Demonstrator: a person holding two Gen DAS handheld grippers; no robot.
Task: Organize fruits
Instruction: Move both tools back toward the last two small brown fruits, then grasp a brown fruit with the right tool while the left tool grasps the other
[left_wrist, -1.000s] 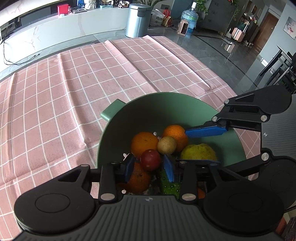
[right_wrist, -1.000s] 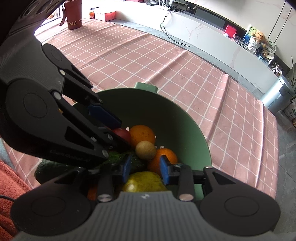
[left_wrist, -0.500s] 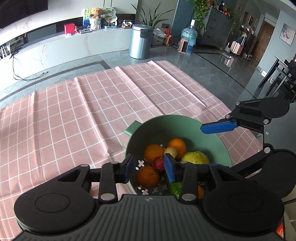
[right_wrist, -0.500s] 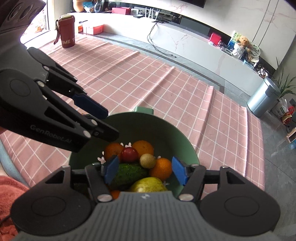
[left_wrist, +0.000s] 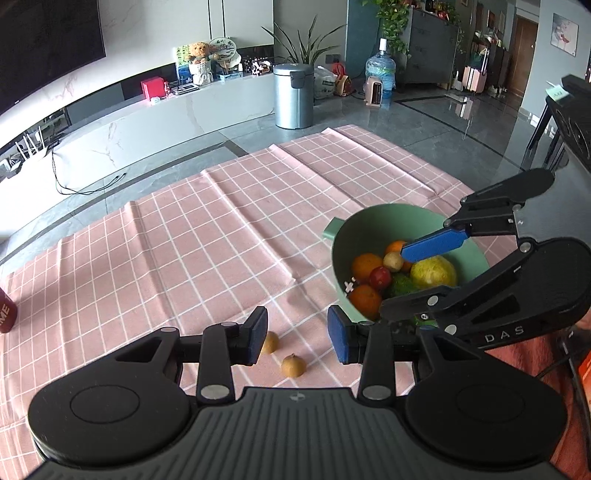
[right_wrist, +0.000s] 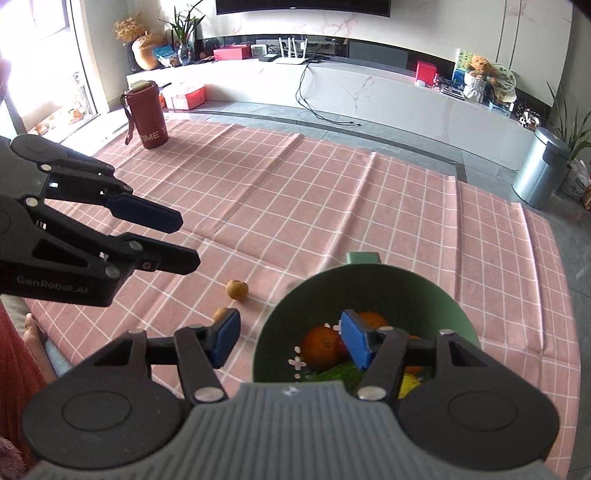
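Observation:
A green bowl (left_wrist: 388, 216) (right_wrist: 369, 280) on the pink checked cloth holds oranges (left_wrist: 365, 266), a red fruit (left_wrist: 379, 277), a small brown fruit (left_wrist: 393, 261), a yellow-green fruit (left_wrist: 434, 271) and something dark green (left_wrist: 400, 285). Two small brown fruits (left_wrist: 293, 365) (right_wrist: 236, 289) lie on the cloth left of the bowl. My left gripper (left_wrist: 298, 338) (right_wrist: 186, 242) hangs open above them, empty. Above the bowl's near left rim is my right gripper (right_wrist: 290, 338) (left_wrist: 394, 279). Its jaws are closing with nothing between them.
A red flask (right_wrist: 146, 114) stands at the cloth's far left corner. The cloth (left_wrist: 221, 240) stretches bare beyond the bowl to the table's far edge. A person's red sleeve (right_wrist: 14, 354) shows at the near left. A bin (left_wrist: 293, 96) stands on the floor beyond.
Both grippers have risen and drawn back from the bowl. The left one swung left, off the fruit pile, to over the cloth. The right jaws spread wider, then narrowed a little.

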